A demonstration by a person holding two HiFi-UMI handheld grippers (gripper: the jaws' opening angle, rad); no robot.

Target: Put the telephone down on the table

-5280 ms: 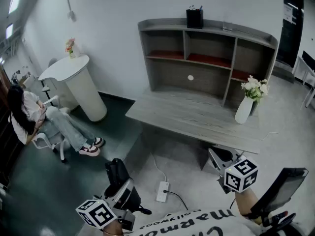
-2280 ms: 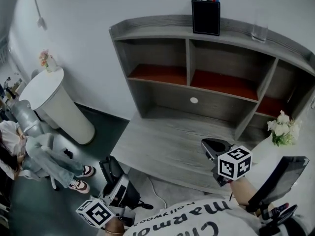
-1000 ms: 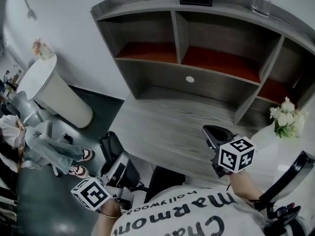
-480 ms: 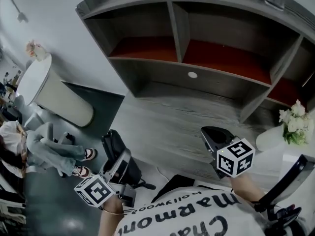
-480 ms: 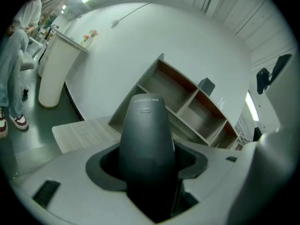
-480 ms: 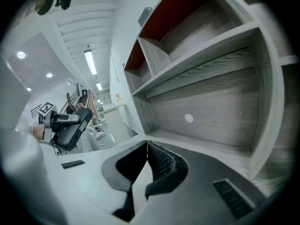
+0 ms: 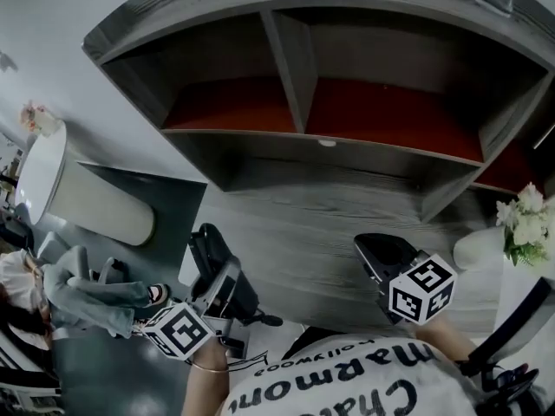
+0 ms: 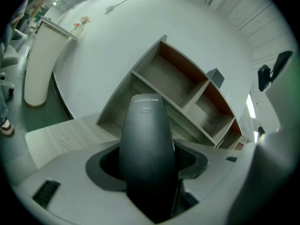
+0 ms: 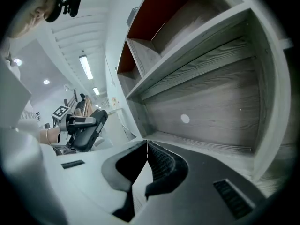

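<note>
At lower left, the left hand-held gripper (image 7: 224,295), clamped on the telephone (image 7: 211,251), has swung in to the counter's (image 7: 329,215) near edge. The telephone isn't down yet. The right hand-held gripper (image 7: 381,254) is closed and empty.

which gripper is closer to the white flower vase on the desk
Right. The right gripper is over the desk, a little left of the vase; the left gripper, gripping the telephone, is at the desk's far left end.
</note>
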